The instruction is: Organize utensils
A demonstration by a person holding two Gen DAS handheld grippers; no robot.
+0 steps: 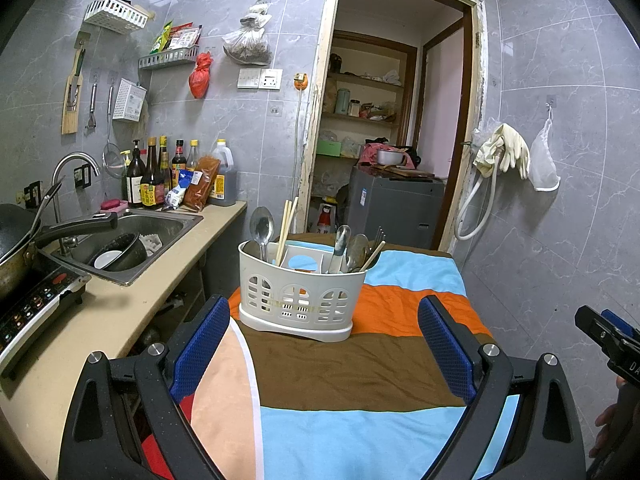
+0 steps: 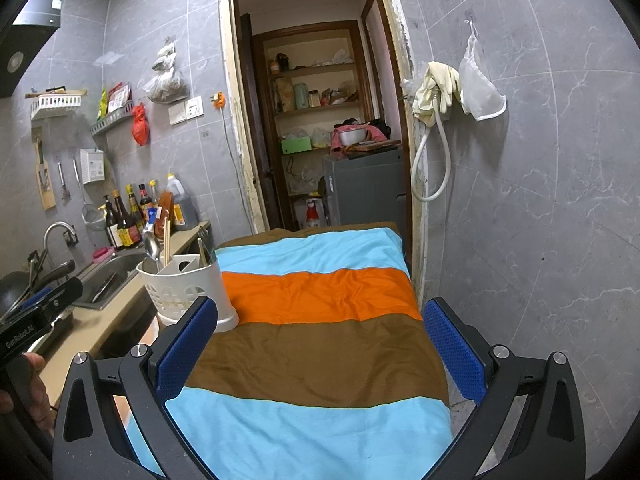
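Note:
A white plastic utensil caddy [image 1: 300,300] stands on a table covered with a striped blue, orange and brown cloth [image 1: 352,364]. It holds a spoon [image 1: 262,226] and chopsticks [image 1: 287,220] on its left side, and more spoons [image 1: 357,252], a knife and a fork on its right. My left gripper [image 1: 324,348] is open and empty, just in front of the caddy. My right gripper [image 2: 320,352] is open and empty over the cloth [image 2: 320,356], with the caddy [image 2: 188,292] to its left.
A counter [image 1: 120,312] with a steel sink [image 1: 132,240] holding dishes, a wok [image 1: 16,240], an induction cooker and sauce bottles [image 1: 160,176] runs along the left. A doorway [image 1: 392,120] is behind the table. A tiled wall with hanging gloves [image 1: 504,148] is on the right.

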